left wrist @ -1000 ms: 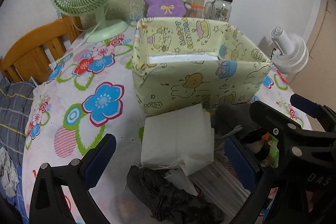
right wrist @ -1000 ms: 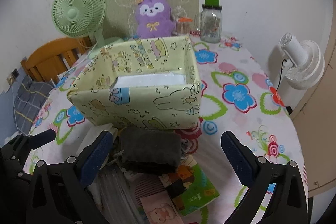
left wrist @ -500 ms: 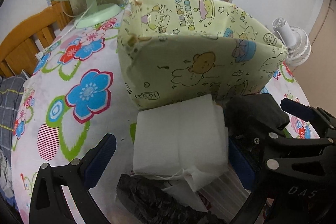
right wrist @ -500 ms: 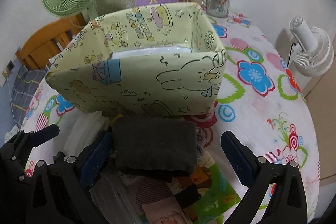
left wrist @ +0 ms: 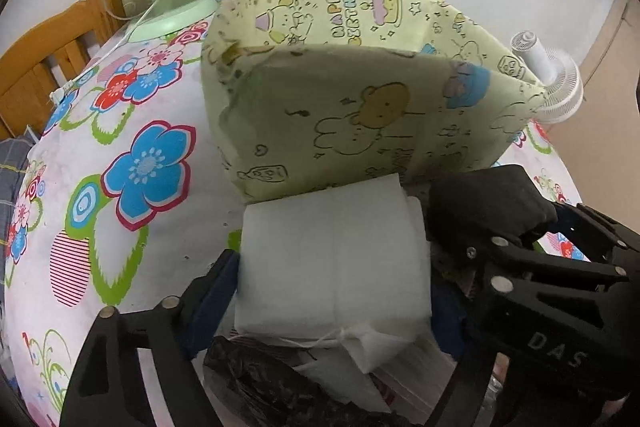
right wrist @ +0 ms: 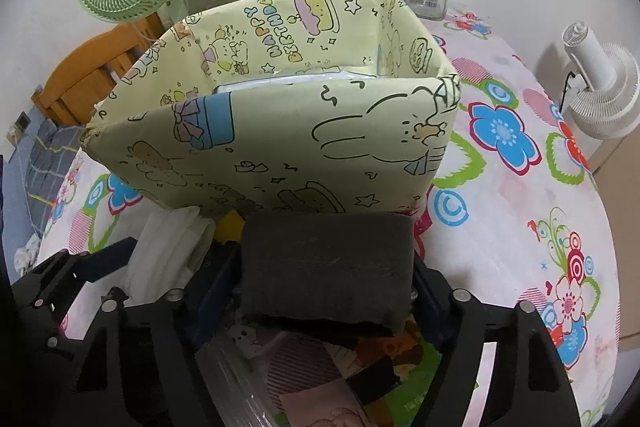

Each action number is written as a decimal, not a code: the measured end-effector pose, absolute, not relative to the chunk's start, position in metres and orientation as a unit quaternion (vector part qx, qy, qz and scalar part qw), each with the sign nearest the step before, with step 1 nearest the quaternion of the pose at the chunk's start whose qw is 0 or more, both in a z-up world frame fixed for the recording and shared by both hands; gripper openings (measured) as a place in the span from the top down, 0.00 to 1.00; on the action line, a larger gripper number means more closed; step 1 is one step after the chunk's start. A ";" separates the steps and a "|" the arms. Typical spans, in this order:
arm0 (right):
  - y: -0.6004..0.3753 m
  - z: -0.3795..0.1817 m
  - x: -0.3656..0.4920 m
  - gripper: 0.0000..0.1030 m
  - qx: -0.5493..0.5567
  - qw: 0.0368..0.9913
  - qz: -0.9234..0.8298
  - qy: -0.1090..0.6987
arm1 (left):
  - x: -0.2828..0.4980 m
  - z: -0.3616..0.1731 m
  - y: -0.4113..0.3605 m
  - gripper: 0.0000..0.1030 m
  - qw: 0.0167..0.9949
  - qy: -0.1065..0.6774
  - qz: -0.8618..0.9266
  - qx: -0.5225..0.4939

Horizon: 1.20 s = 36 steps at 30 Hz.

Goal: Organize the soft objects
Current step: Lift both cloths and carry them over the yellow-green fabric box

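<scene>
My left tool point(left wrist: 334, 291) clamps the white sponge point(left wrist: 334, 259), my right tool point(right wrist: 326, 291) the dark sponge point(right wrist: 326, 267); next, lift both into the box point(right wrist: 280, 155).

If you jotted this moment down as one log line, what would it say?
left fingers: just closed onto white foam block | right fingers: just closed onto dark grey foam block | yellow cartoon-print box: ahead

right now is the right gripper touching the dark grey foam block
Touching. The right wrist view shows the dark grey foam block filling the right gripper, whose jaws have just been closing, both blue pads against its sides.
</scene>
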State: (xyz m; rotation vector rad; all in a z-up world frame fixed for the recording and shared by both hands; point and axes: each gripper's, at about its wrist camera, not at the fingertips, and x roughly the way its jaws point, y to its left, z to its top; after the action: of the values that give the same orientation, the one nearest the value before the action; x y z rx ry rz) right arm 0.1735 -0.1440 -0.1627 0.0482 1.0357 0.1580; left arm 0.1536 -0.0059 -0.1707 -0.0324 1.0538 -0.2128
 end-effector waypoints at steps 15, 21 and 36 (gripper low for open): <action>-0.150 -0.144 0.161 0.35 0.035 0.876 0.072 0.476 | 0.139 -0.150 -0.013 0.25 0.871 0.481 -0.095 -0.021; -0.152 -0.131 0.153 0.35 0.035 0.883 0.073 0.461 | 0.132 -0.136 -0.016 0.25 0.879 0.467 -0.092 -0.017; -0.165 -0.094 0.131 0.35 0.042 0.905 0.075 0.416 | 0.113 -0.099 -0.029 0.25 0.900 0.428 -0.085 -0.003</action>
State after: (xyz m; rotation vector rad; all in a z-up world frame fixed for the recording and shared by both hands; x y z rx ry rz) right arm 0.1310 -0.1647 -0.0936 0.0864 0.8593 0.1557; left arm 0.1127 -0.0289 -0.0994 -0.0066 0.8852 -0.1768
